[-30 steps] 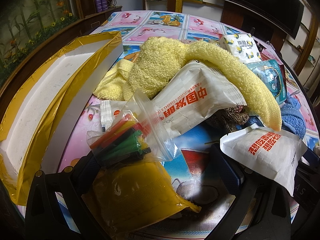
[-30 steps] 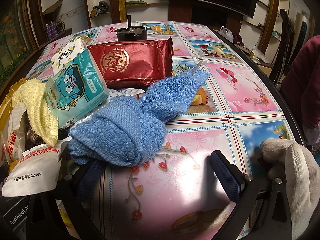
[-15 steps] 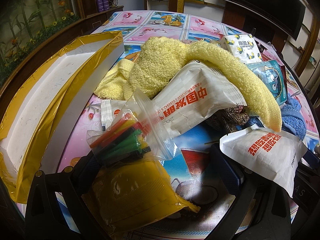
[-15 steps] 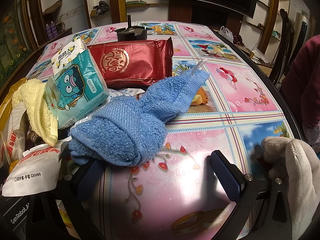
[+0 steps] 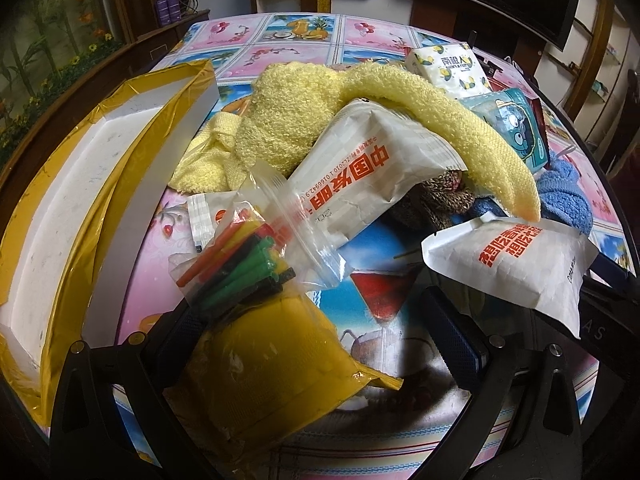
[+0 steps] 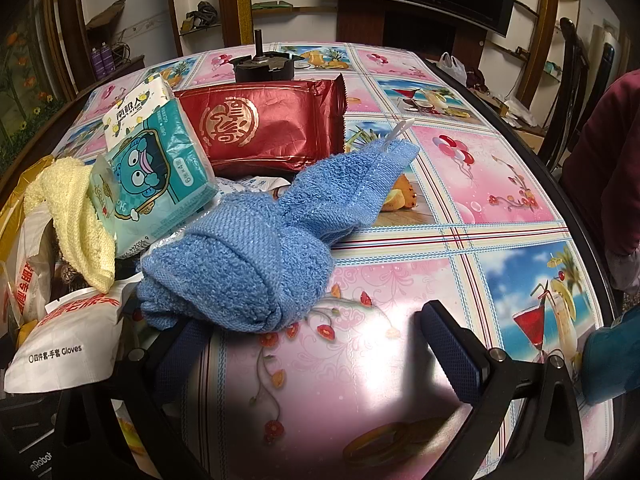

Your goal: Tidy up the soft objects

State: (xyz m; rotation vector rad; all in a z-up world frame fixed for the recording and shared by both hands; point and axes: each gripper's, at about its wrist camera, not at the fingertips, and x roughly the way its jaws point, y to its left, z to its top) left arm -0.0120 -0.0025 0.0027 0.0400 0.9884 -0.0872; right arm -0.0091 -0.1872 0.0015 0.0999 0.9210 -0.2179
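We see a table (image 6: 500, 184) covered in a glossy cloth printed with pink squares, balloons and tropical drinks, heaped with soft goods along one side. Our left gripper (image 5: 316, 336) is spread wide, its dark fingers (image 5: 452, 340) low over the cloth; a yellow plastic pouch (image 5: 272, 368) lies between them, its far end under a clear zip bag of coloured sticks (image 5: 244, 264), but nothing is pinched. To the left of that sits a long white foam tray (image 5: 80, 184) edged in gold foil. Beyond the zip bag a white packet with orange lettering (image 5: 360, 176) leans on a fluffy yellow towel (image 5: 304, 124), one end of which drapes down over the heap. A second white packet marked Gloves (image 5: 516, 264) lies near the right finger. Our right gripper (image 6: 308, 344) is likewise spread and holds nothing; its left finger (image 6: 176, 356) sits just under the edge of a bunched blue towel (image 6: 256, 256), which rests on the cloth. Behind the blue towel a teal tissue pack (image 6: 156, 172) with a cartoon face leans against a white tissue pack (image 6: 136, 108), and a shiny red foil packet (image 6: 264, 120) lies flat beside them.
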